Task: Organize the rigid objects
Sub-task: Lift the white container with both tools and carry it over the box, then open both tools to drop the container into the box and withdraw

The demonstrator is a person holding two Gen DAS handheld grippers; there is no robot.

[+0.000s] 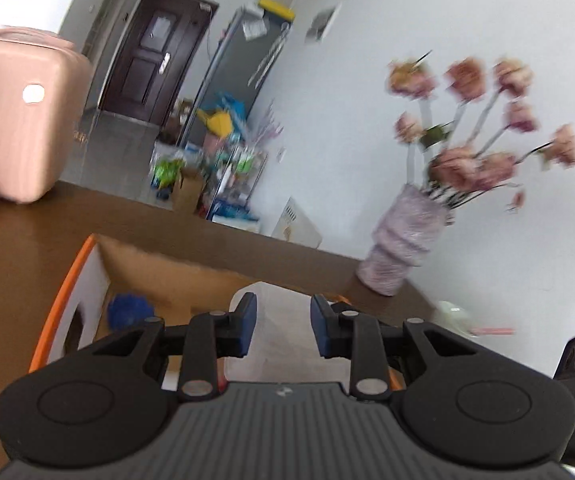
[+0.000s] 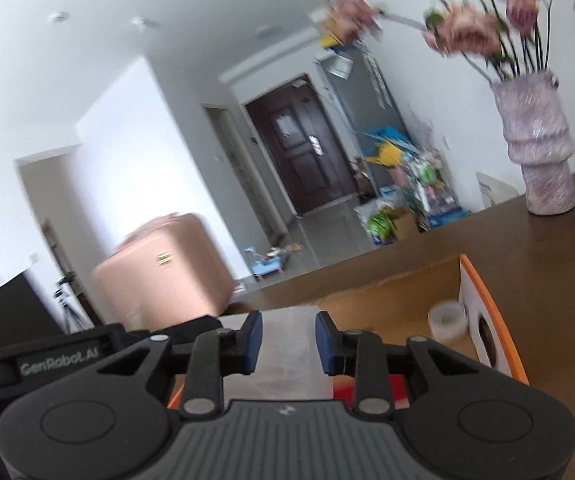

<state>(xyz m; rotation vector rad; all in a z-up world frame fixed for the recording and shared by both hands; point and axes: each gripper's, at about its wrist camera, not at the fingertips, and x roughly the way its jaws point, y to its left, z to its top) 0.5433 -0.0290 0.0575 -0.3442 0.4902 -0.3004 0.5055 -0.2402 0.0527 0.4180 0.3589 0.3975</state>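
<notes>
- The left tongs (image 1: 282, 330) are standing at lower centre of the left wrist view; a translucent white container (image 1: 283, 344) is sitting between the blue pads (image 1: 247, 330), which appear to be clamping its sides.
- The right tongs (image 2: 288, 342) are occupying lower centre of the right wrist view, likewise clenched on the same white container (image 2: 287, 356), which is filling the gap between the pads.
- A cardboard box (image 1: 175, 276) with an orange rim is lying directly behind and below both tongs on the brown worktop (image 1: 27, 248).
- A blue object (image 1: 129, 311) is resting inside the box, left of the left tongs.
- A small white tub (image 2: 447, 320) is sitting inside the box, right of the right tongs.
- A lilac vase (image 1: 403, 240) with pink flowers is standing on the worktop at right, well apart from the tongs.
- A pink case (image 1: 15, 120) is standing at upper left of the left view.
</notes>
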